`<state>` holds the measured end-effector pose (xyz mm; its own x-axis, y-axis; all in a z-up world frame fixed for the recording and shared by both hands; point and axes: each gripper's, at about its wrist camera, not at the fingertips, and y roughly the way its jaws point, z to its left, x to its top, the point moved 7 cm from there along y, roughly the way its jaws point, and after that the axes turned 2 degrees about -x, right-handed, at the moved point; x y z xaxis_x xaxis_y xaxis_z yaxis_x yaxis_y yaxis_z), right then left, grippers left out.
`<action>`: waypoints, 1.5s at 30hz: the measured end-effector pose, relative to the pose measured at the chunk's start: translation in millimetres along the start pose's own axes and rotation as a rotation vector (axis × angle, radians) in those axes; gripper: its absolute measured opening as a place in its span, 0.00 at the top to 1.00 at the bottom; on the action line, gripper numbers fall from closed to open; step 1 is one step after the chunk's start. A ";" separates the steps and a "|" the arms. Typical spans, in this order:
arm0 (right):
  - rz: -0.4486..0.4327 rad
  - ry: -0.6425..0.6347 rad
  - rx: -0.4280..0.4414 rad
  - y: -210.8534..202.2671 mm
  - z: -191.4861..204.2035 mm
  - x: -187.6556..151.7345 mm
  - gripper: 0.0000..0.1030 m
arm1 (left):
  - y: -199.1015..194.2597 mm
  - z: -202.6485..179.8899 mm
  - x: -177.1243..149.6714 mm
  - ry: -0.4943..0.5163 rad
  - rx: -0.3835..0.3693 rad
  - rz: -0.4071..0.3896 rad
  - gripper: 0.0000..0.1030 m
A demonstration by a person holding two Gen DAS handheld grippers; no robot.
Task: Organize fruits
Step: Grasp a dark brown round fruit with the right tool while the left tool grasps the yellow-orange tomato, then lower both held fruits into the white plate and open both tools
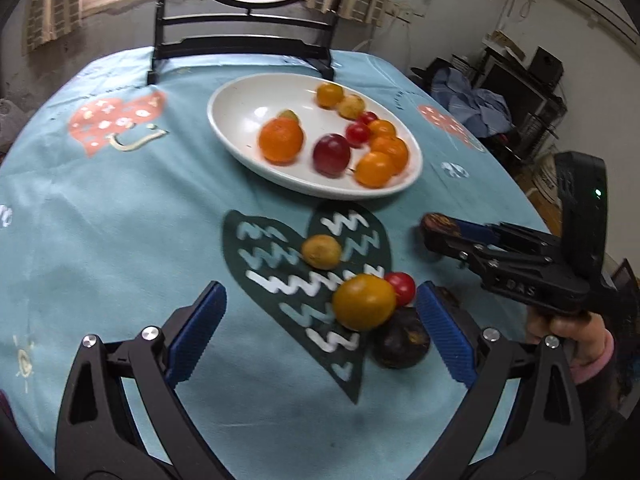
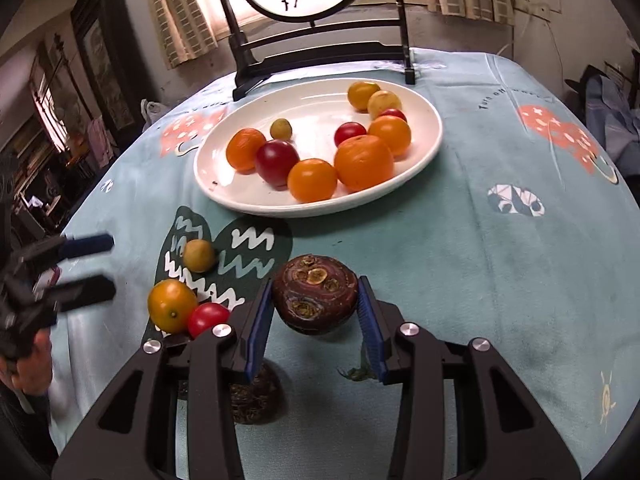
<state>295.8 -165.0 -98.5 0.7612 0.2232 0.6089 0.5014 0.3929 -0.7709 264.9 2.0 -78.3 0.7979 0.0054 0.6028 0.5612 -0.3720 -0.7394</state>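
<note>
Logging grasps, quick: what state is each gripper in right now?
Left gripper: open, holding nothing, jaws wide above the fruit on the tablecloth.
Right gripper: closed on a dark brown water chestnut.

The left gripper (image 1: 320, 336) reaches in from six o'clock with its blue-padded jaws spread wide and nothing between the pads. Just ahead of it on the worktop's blue cloth (image 1: 120, 220), an orange fruit (image 1: 364, 301) touches a small red tomato (image 1: 401, 287) at its two o'clock and a dark brown fruit (image 1: 402, 340) at its five o'clock. A small yellow-brown fruit (image 1: 321, 251) lies apart at eleven o'clock. Towards twelve o'clock a white oval dish (image 1: 240, 120) holds oranges, red tomatoes and smaller yellow fruits. At three o'clock the right gripper (image 1: 436, 230), held by a hand (image 1: 576, 336), clasps a dark brown fruit (image 1: 440, 225).
</note>
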 end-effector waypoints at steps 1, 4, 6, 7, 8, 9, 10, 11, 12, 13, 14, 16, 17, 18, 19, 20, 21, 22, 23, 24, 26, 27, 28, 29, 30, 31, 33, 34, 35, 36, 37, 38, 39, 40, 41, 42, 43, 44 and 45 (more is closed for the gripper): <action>0.004 -0.003 -0.002 0.7 0.3 -0.7 0.60 | 3.0 -5.4 -2.8 0.008 -0.027 0.016 0.06; 0.004 -0.016 -0.002 0.0 3.1 -1.1 0.60 | 8.4 -16.2 -8.3 0.034 -0.047 0.030 0.09; -0.001 -0.020 0.001 -1.1 4.7 -0.5 0.60 | 11.6 -20.8 -10.7 0.051 -0.051 0.034 0.17; -0.003 -0.021 0.002 -1.8 4.9 -0.2 0.60 | 13.4 -23.0 -11.5 0.058 -0.057 0.038 0.21; -0.004 -0.020 0.002 -1.9 4.7 0.4 0.60 | 15.5 -25.1 -11.9 0.062 -0.065 0.044 0.27; -0.005 -0.018 0.001 -2.4 4.3 0.5 0.60 | 17.7 -26.5 -12.9 0.065 -0.071 0.051 0.31; -0.005 -0.016 0.001 -2.7 3.9 0.6 0.60 | 19.6 -27.7 -13.9 0.070 -0.071 0.056 0.33; -0.006 -0.014 0.001 -3.1 3.5 1.0 0.60 | 21.6 -28.3 -14.5 0.074 -0.070 0.060 0.36; -0.007 -0.012 0.001 -3.7 3.4 0.8 0.60 | 23.8 -28.8 -14.9 0.077 -0.067 0.062 0.38; -0.008 -0.013 0.001 -4.1 3.6 0.9 0.60 | 26.2 -29.1 -15.3 0.078 -0.065 0.066 0.39; -0.010 -0.013 0.003 -4.7 3.9 1.2 0.60 | 28.6 -28.8 -16.1 0.078 -0.065 0.071 0.41; -0.013 -0.015 0.007 -5.7 5.3 1.9 0.60 | 32.9 -28.4 -17.0 0.072 -0.066 0.084 0.45; -0.015 -0.018 0.007 -6.3 5.7 2.1 0.60 | 35.3 -27.7 -17.0 0.072 -0.066 0.089 0.46; -0.017 -0.019 0.008 -6.9 6.0 2.3 0.60 | 36.8 -27.5 -16.5 0.069 -0.069 0.088 0.46; -0.019 -0.019 0.009 -7.3 6.3 2.5 0.60 | 37.6 -27.8 -16.0 0.065 -0.073 0.087 0.47; -0.020 -0.018 0.011 -8.1 6.4 2.5 0.60 | 38.4 -27.7 -15.4 0.061 -0.077 0.086 0.48; -0.022 -0.017 0.011 -8.5 6.0 3.0 0.60 | 39.3 -27.0 -14.9 0.060 -0.077 0.085 0.49; -0.023 -0.016 0.011 -8.8 5.7 3.0 0.60 | 39.1 -27.0 -15.0 0.061 -0.077 0.082 0.50; -0.024 -0.014 0.011 -9.0 5.5 3.2 0.60 | 38.7 -27.0 -15.3 0.065 -0.076 0.080 0.51; -0.025 -0.012 0.012 -9.2 5.1 3.4 0.60 | 38.6 -26.8 -14.7 0.069 -0.068 0.077 0.58; -0.026 -0.006 0.011 -9.4 3.8 3.5 0.60 | 37.7 -24.7 -14.4 0.068 -0.066 0.077 0.58; -0.027 -0.003 0.009 -9.4 2.9 3.8 0.60 | 37.2 -23.7 -14.3 0.058 -0.075 0.080 0.58; -0.029 0.000 0.010 -9.7 2.2 4.2 0.60 | 36.6 -23.1 -13.9 0.055 -0.078 0.080 0.58; -0.031 0.003 0.012 -10.2 1.9 4.4 0.60 | 35.8 -23.0 -13.6 0.055 -0.077 0.078 0.58; -0.034 0.007 0.015 -10.7 1.5 4.7 0.60 | 34.4 -23.2 -12.9 0.060 -0.073 0.071 0.58; -0.036 0.009 0.017 -11.4 1.3 4.7 0.60 | 32.8 -23.7 -12.5 0.065 -0.070 0.065 0.58; -0.045 0.016 0.023 -12.8 0.6 5.5 0.60 | 28.4 -24.6 -10.9 0.071 -0.070 0.048 0.58; -0.051 0.017 0.026 -13.6 0.7 6.3 0.60 | 26.1 -24.5 -10.1 0.072 -0.068 0.039 0.58; -0.059 0.017 0.028 -14.7 1.1 7.0 0.60 | 23.4 -24.0 -8.7 0.073 -0.064 0.027 0.58; -0.074 0.013 0.028 -16.9 1.9 8.7 0.60 | 20.8 -23.8 -6.8 0.075 -0.058 0.014 0.58; -0.100 0.007 0.025 -20.2 2.8 11.5 0.60 | 17.5 -23.6 -3.5 0.080 -0.045 -0.008 0.58; -0.132 0.000 0.021 -24.0 3.9 15.5 0.60 | 13.9 -22.8 0.7 0.084 -0.035 -0.033 0.58; -0.159 -0.005 0.017 -26.3 4.9 20.1 0.60 | 10.7 -21.7 6.6 0.084 -0.026 -0.059 0.58; -0.186 -0.005 0.011 -27.9 5.2 25.9 0.60 | 8.1 -19.8 15.5 0.080 -0.019 -0.084 0.58; -0.211 0.001 0.006 -29.0 4.5 32.7 0.60 | 6.6 -17.9 24.8 0.073 -0.013 -0.102 0.58; -0.231 0.011 0.007 -28.6 4.0 41.2 0.60 | 6.8 -15.6 36.0 0.064 -0.005 -0.118 0.58; -0.246 0.023 0.011 -27.6 3.1 49.2 0.60 | 8.2 -12.5 50.4 0.053 0.008 -0.136 0.58; -0.263 0.036 0.014 -25.3 1.7 59.9 0.60 | 10.5 -8.9 65.2 0.044 0.027 -0.158 0.58; -0.272 0.037 0.010 -22.1 0.9 68.7 0.60 | 12.6 -6.2 76.4 0.041 0.044 -0.172 0.58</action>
<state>336.6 -157.5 -39.4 0.6136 0.0751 0.7860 0.6857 0.4428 -0.5776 331.5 -8.0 -39.7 0.6799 0.0270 0.7328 0.6986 -0.3274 -0.6362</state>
